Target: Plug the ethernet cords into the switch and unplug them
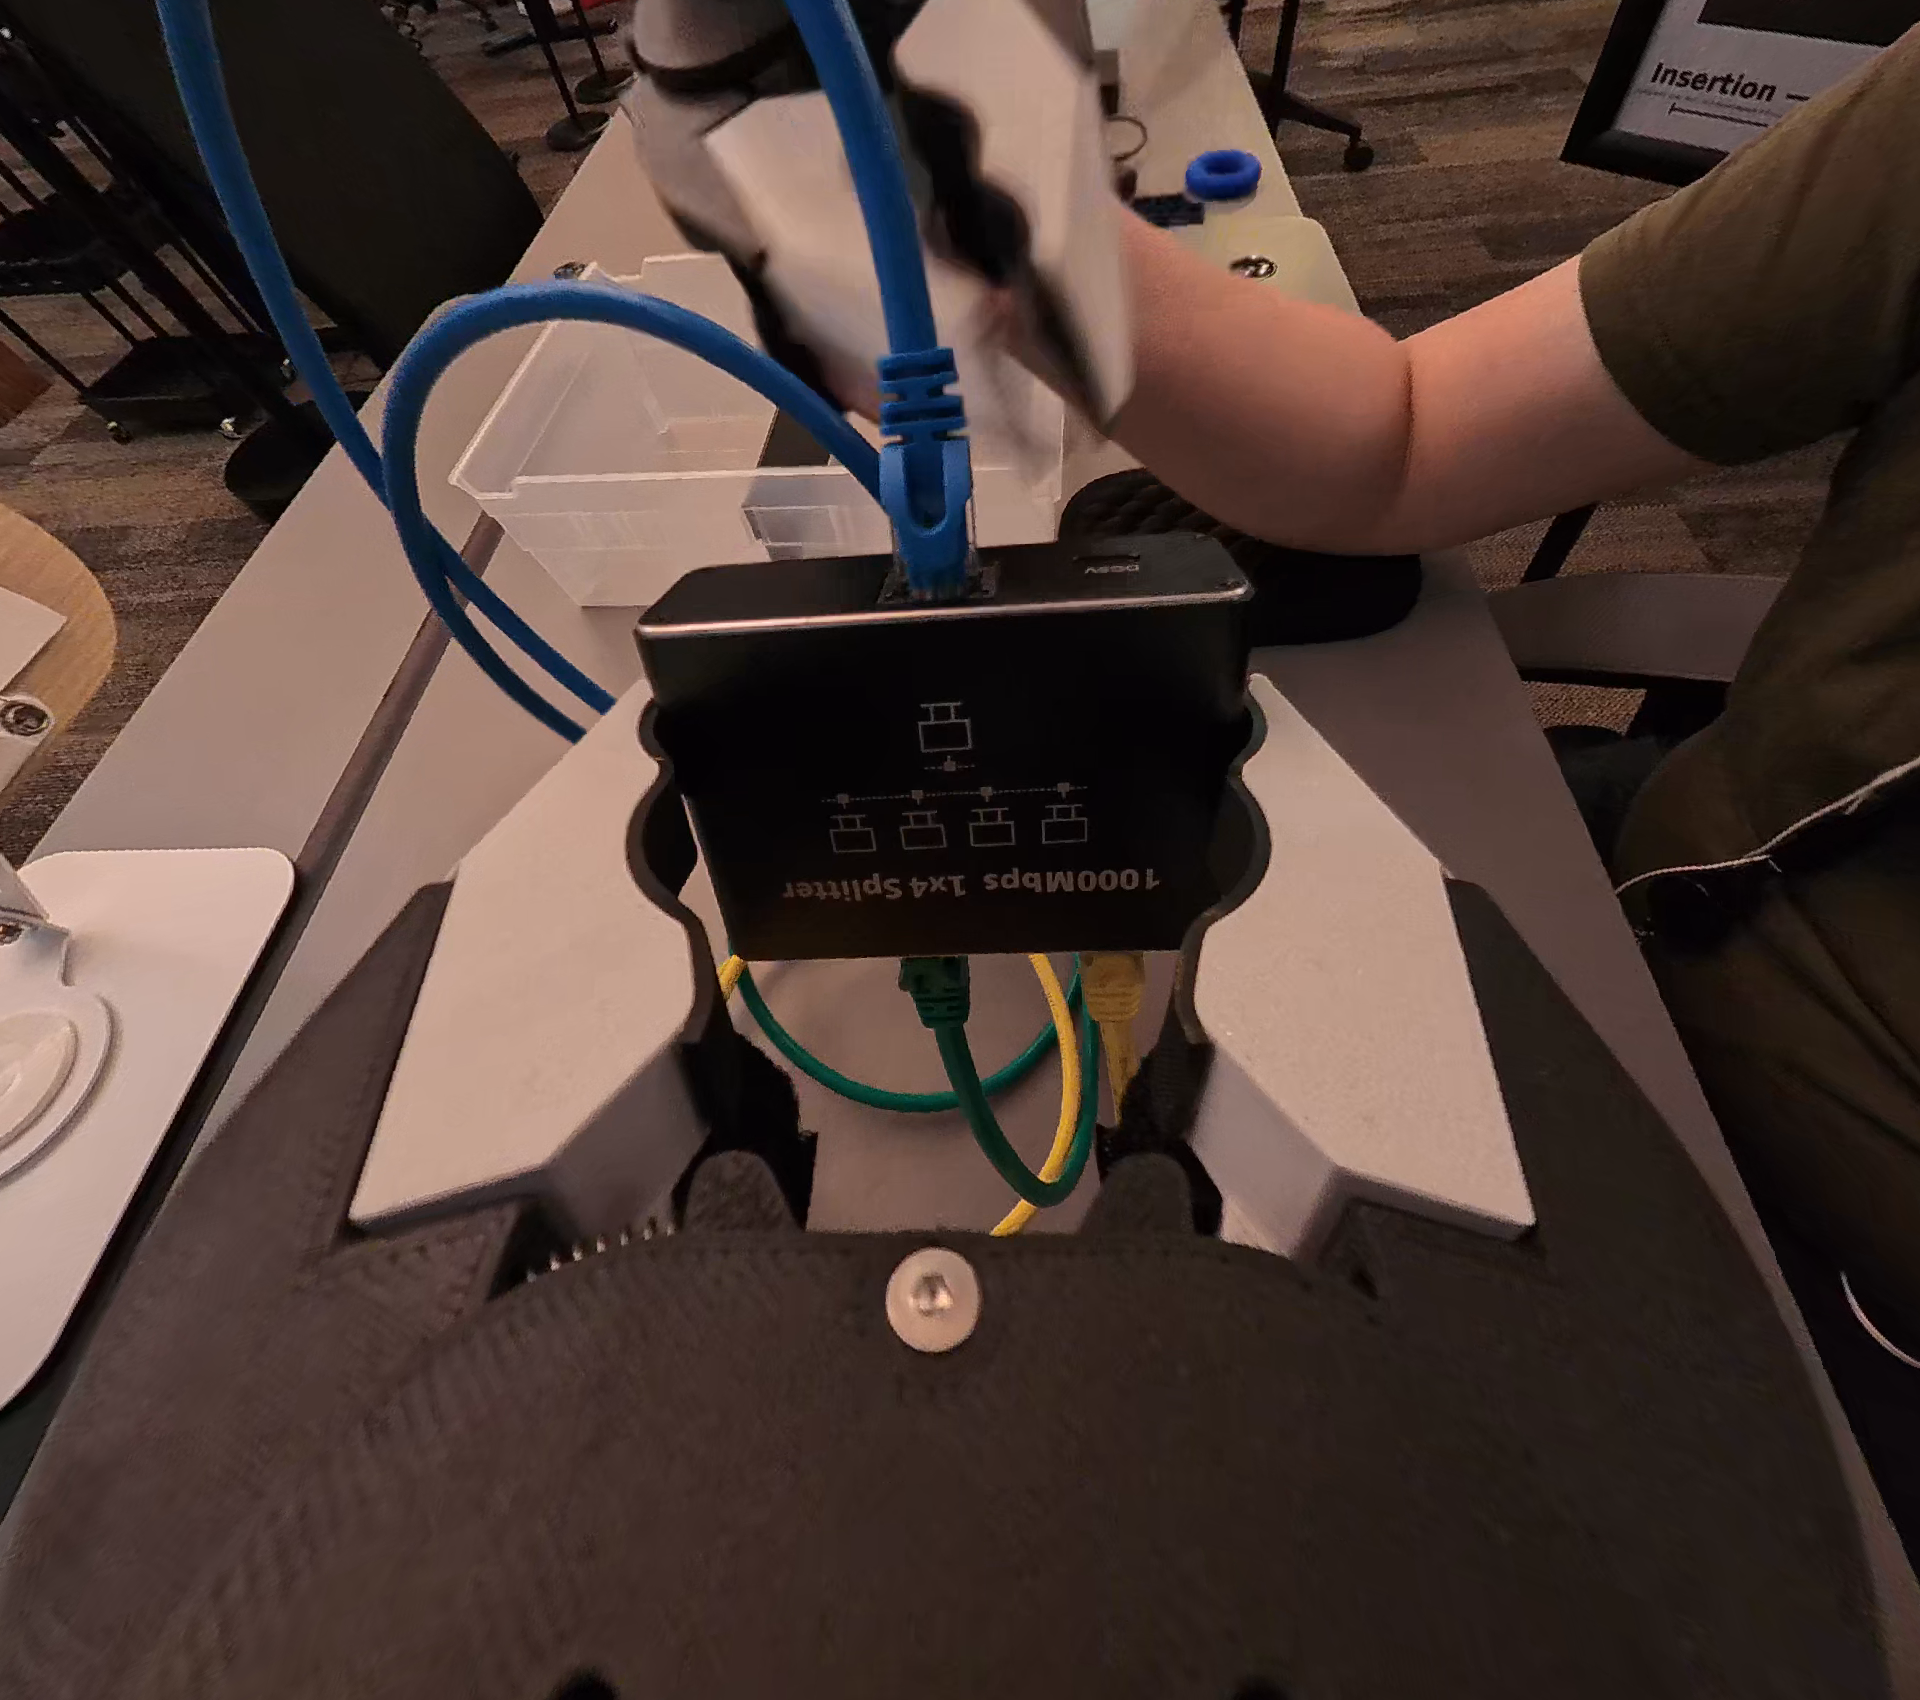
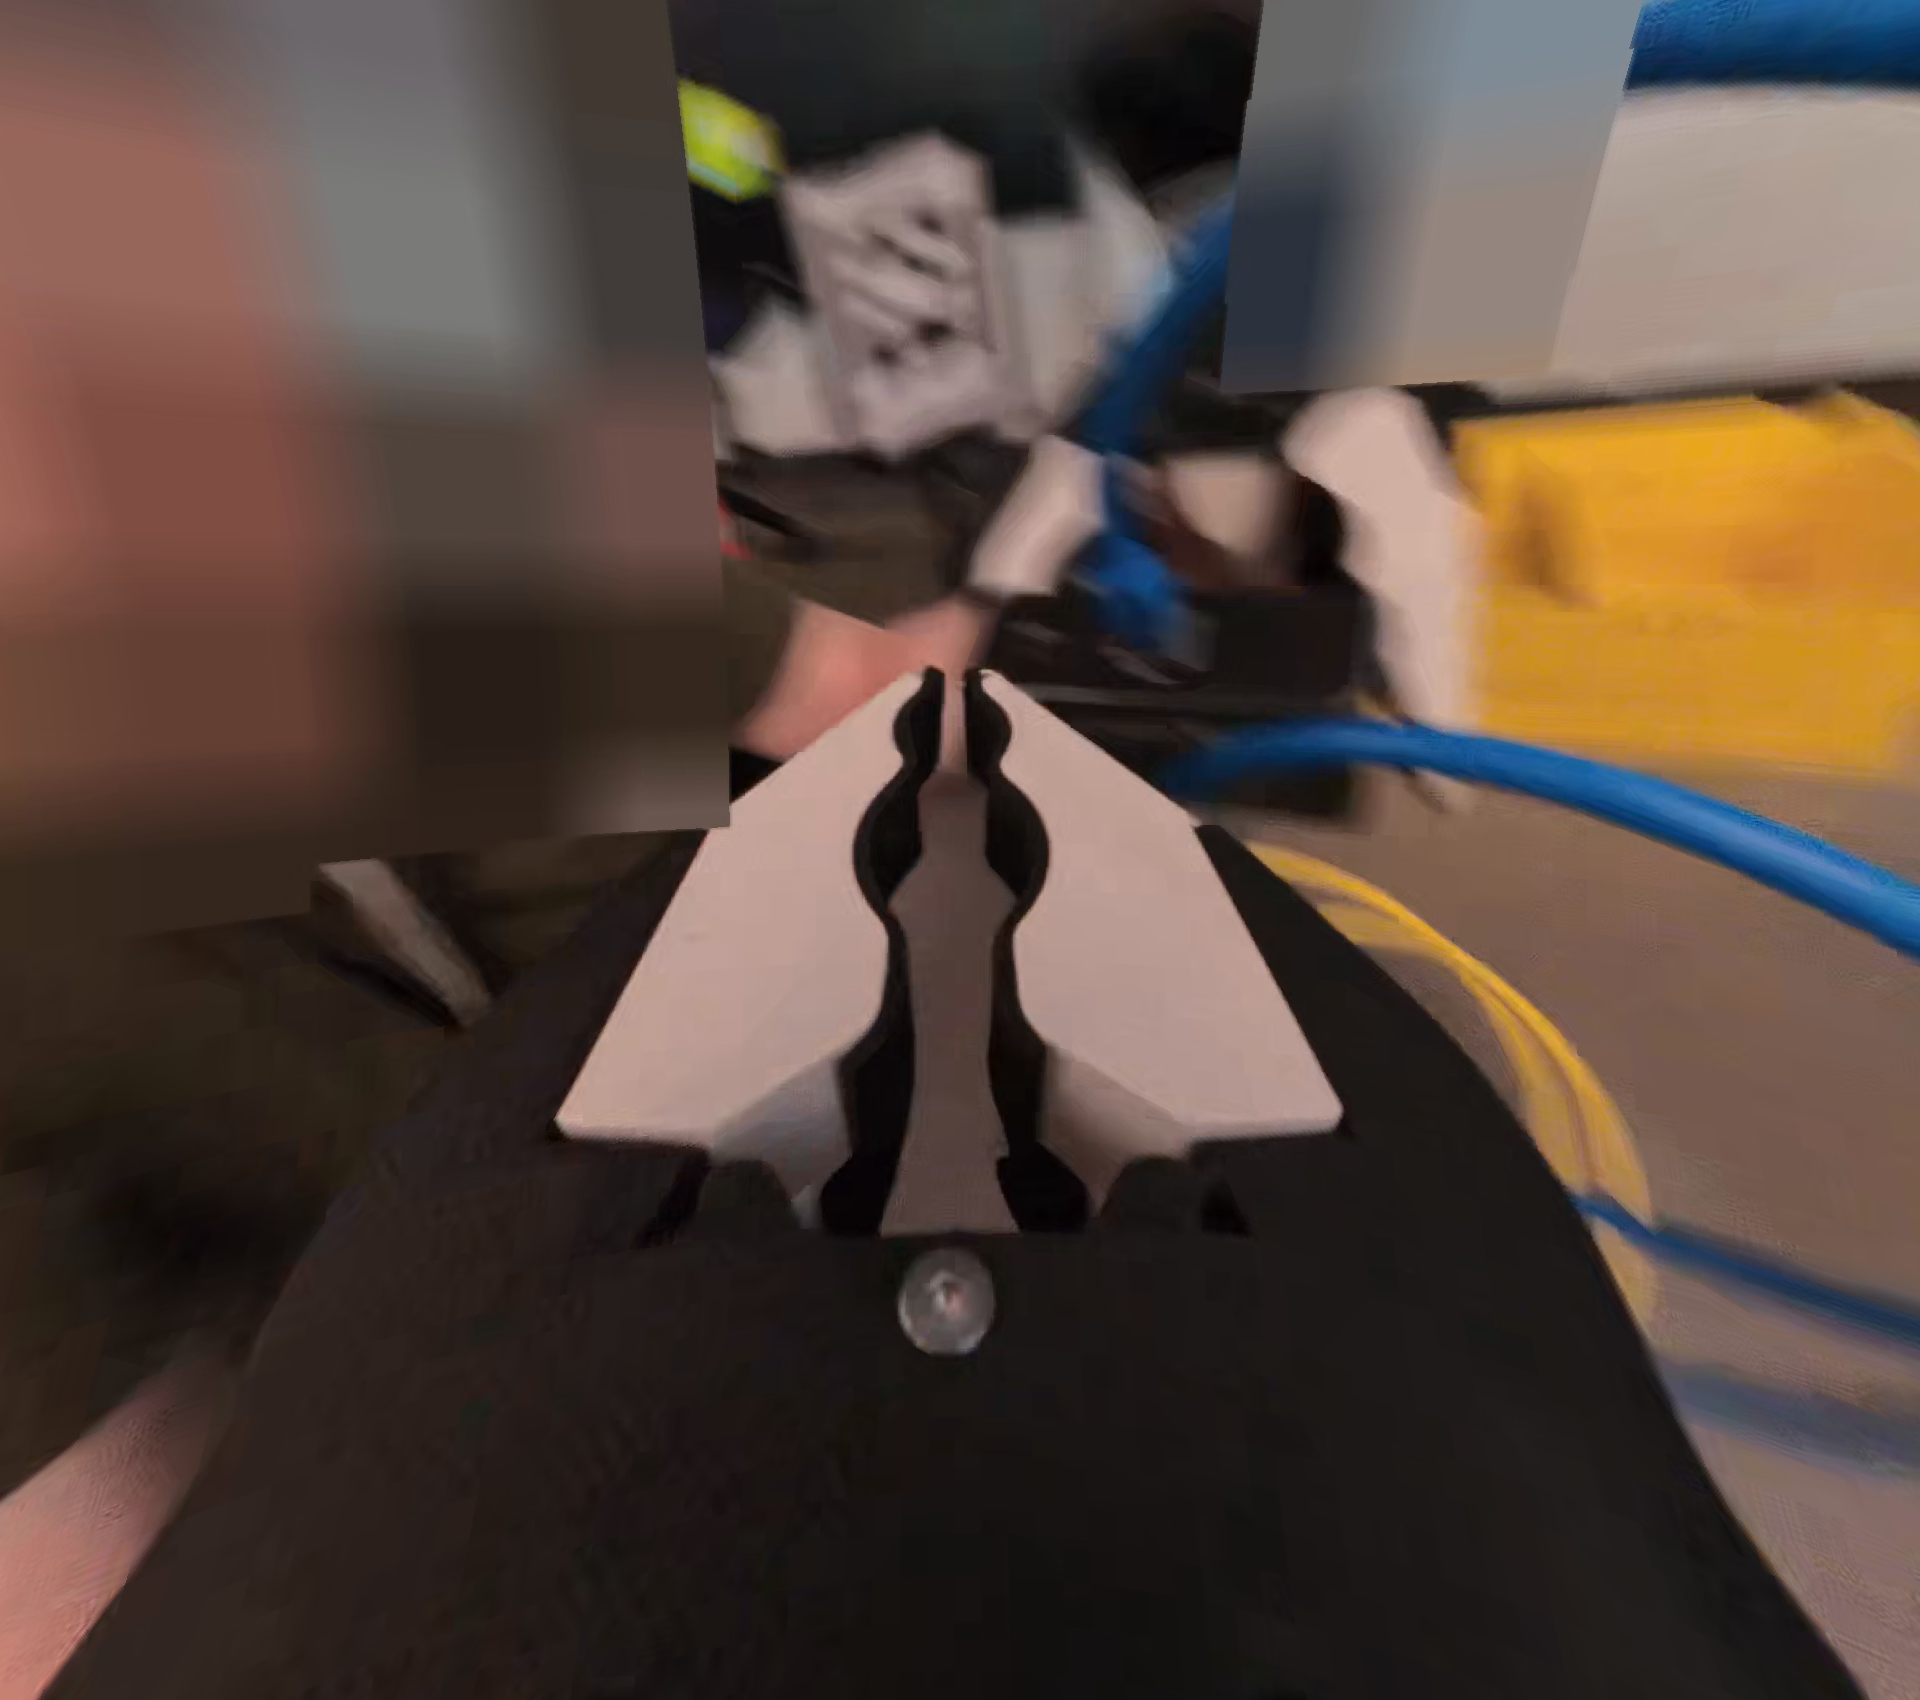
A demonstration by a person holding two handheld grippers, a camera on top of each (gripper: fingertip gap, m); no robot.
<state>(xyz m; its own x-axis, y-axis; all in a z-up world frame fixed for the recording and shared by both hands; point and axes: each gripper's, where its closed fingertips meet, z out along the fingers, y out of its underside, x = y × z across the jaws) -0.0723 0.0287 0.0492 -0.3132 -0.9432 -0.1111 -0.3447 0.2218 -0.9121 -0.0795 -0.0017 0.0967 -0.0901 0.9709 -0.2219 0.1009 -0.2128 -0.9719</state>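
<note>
My left gripper is shut on the black switch, holding it by its two sides above the grey table. A blue ethernet cord is plugged into the switch's far side and loops up and to the left. A green cord and a yellow cord are plugged into its near side. My right gripper is almost closed with nothing between its fingers. In the left wrist view it is blurred, just behind the blue cord above the plug. The switch is blurred in the right wrist view.
A clear plastic bin stands beyond the switch. A person's arm reaches in from the right. A blue ring lies farther back. A white pad is at the left. A yellow box sits beyond the switch.
</note>
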